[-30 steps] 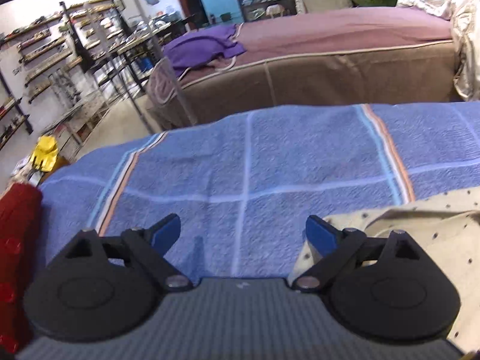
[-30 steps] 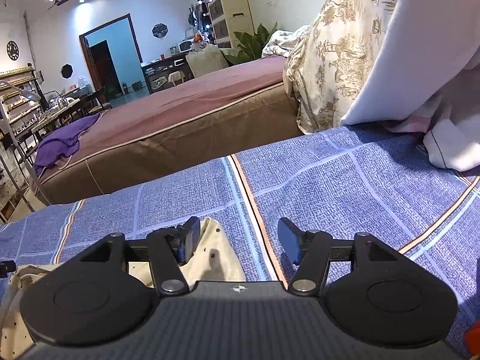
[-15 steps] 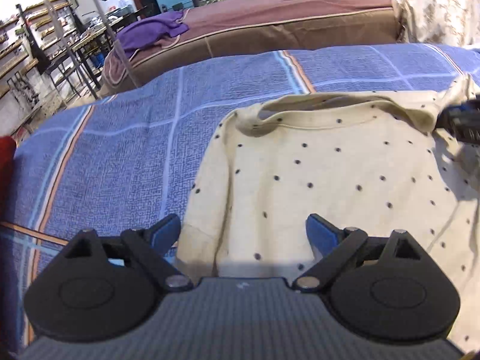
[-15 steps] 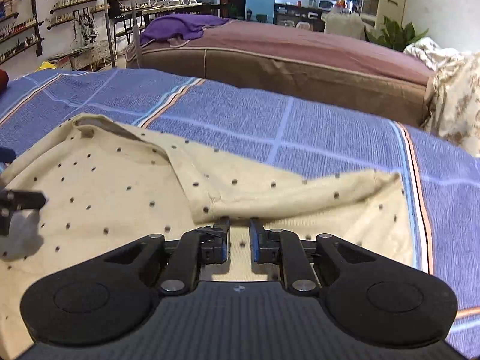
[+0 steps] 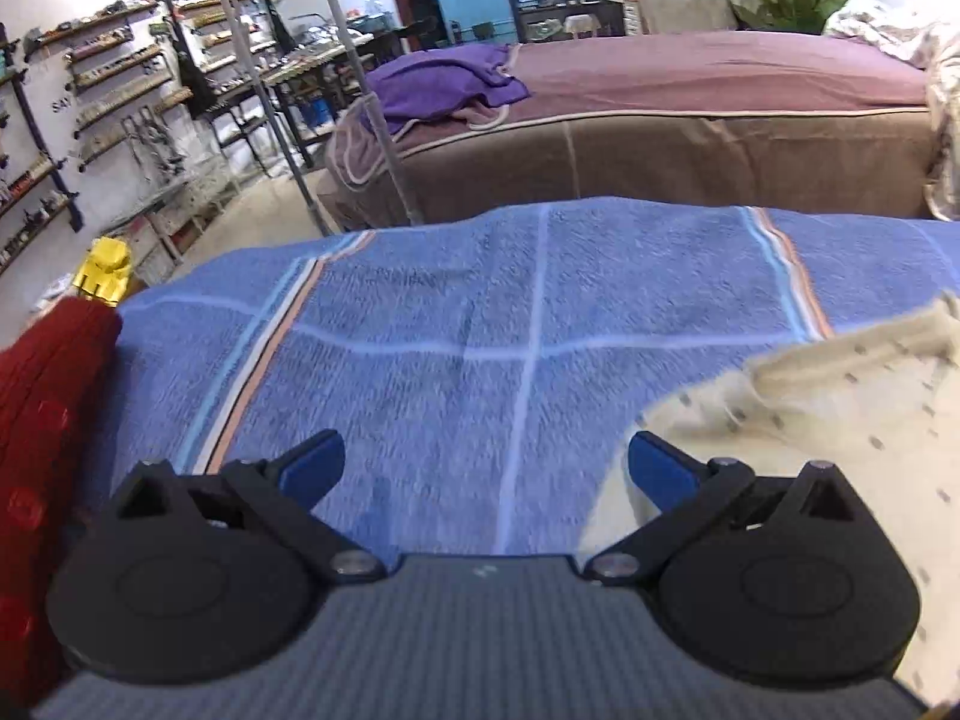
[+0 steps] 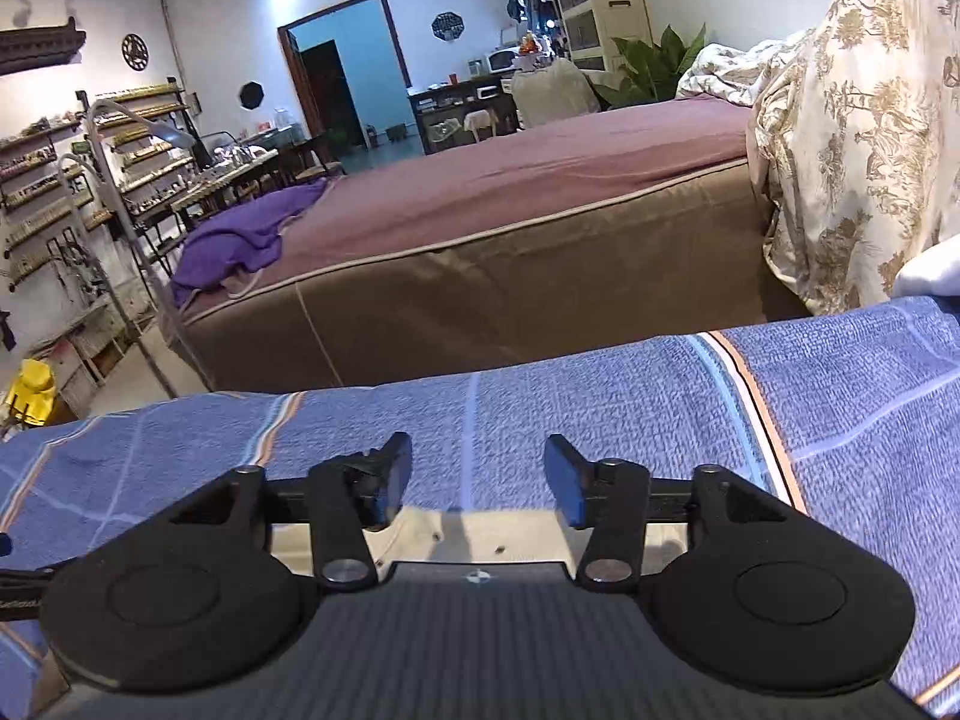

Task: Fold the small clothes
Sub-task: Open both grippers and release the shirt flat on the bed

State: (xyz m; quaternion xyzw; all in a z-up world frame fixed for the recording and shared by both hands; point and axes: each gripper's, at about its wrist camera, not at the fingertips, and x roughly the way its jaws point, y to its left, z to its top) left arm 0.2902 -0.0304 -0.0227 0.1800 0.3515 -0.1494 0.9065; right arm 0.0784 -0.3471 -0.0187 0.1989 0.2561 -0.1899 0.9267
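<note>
A cream shirt with dark dots (image 5: pixel 810 420) lies on the blue striped blanket (image 5: pixel 480 300), at the right of the left wrist view. My left gripper (image 5: pixel 486 459) hovers over bare blanket just left of it. Its jaws are opening wide with nothing between them, and the right fingertip (image 5: pixel 660 468) is at the shirt's edge. In the right wrist view my right gripper (image 6: pixel 480 468) is also opening. Only a strip of the cream shirt (image 6: pixel 474 531) shows low behind its pads, which press on nothing.
A red knitted cloth (image 5: pixel 42 408) lies at the blanket's left edge. Beyond the blanket stands a brown bed (image 5: pixel 720 138) with a purple cloth (image 5: pixel 438 84). A patterned quilt (image 6: pixel 852 150) hangs at the right. Shelves and a yellow object (image 5: pixel 102 270) are at the left.
The left gripper swung left off the shirt onto bare blanket. The right gripper, nearly shut at the shirt's fold half a second ago, has opened wide and its view has lifted toward the bed.
</note>
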